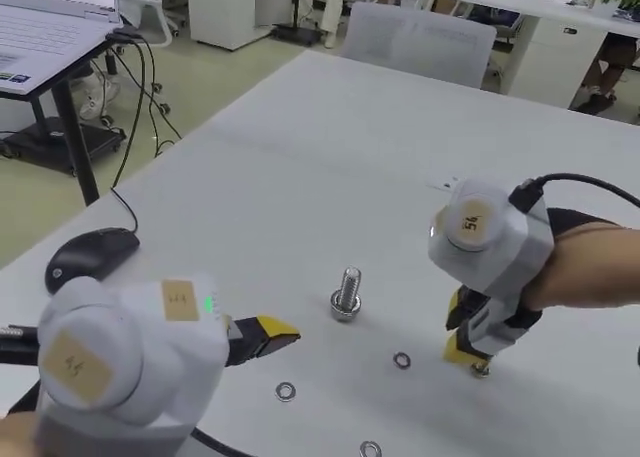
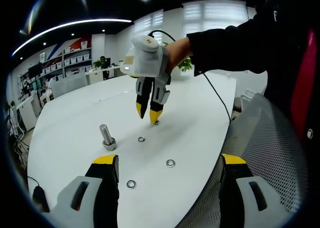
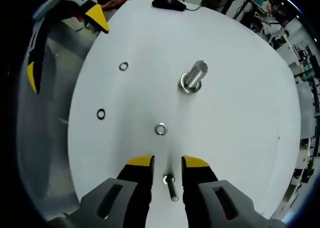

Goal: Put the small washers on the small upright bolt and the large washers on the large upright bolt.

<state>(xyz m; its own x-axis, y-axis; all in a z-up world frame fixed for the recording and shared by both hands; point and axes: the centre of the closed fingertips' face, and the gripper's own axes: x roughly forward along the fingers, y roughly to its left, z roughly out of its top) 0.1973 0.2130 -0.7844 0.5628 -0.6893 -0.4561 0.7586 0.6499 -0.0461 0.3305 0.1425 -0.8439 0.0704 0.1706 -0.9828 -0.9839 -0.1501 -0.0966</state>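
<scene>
Washers point(image 1: 285, 390), three of them, lie loose on the desk point(image 1: 330, 157) in the head view, scattered in front of the large bolt point(image 1: 346, 293), which stands upright near the middle. The right tongs point(image 1: 470, 349) point down at the small bolt point(image 1: 481, 369), off to the right of the washers. The left tongs point(image 1: 265, 335) hover low near one washer.

In the left gripper view the left tongs point(image 2: 169, 160) stand wide apart and hold nothing, and a washer lies on the desk in line with the gap.

In the right gripper view the right tongs point(image 3: 167, 161) are slightly parted, one jaw on each side of the small bolt point(image 3: 170, 184). Gaps show on both sides, so they grip nothing I can make out. With the jaws this close to so slim a bolt, a sideways drift on lifting away could probably tip it. The washers are thin and flat, so a pinch may slip off them. Their sizes look alike from here, so one could end up on the wrong bolt.
</scene>
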